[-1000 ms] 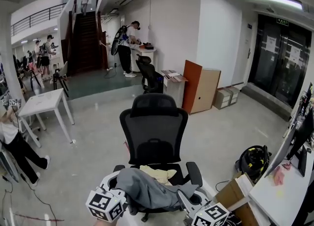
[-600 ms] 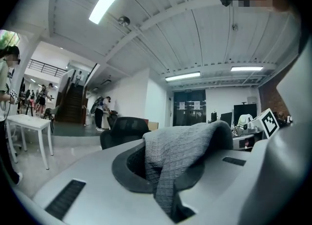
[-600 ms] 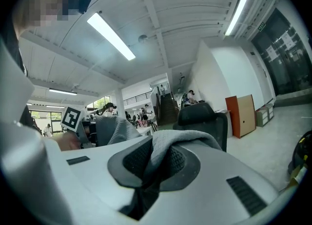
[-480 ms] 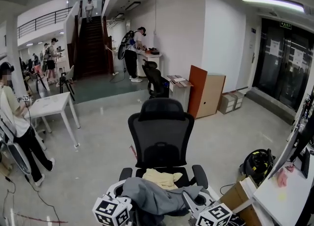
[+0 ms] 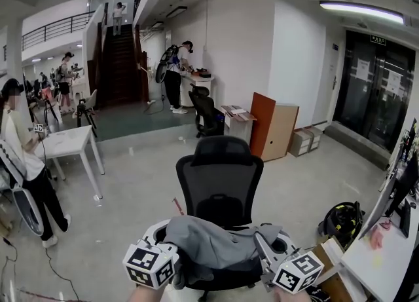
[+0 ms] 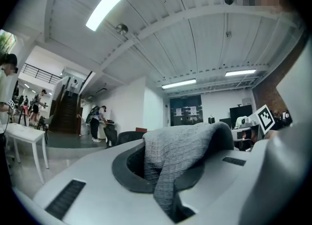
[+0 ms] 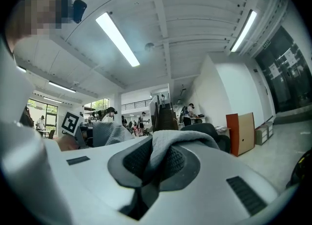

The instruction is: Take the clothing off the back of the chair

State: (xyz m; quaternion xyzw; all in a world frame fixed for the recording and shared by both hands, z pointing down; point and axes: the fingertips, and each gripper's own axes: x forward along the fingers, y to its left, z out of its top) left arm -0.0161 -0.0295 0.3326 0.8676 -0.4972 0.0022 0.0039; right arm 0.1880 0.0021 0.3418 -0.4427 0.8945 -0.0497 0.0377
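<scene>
Clothing hangs clamped in both grippers' jaws.

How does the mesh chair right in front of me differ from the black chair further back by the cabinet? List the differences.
The mesh chair stands alone on open floor; the far chair sits beside a low white cabinet. The mesh chair faces the camera squarely; the far chair is turned at an angle. The grey garment hides the mesh chair's seat; nothing covers the far chair. Both are black, high-backed office chairs.
</scene>
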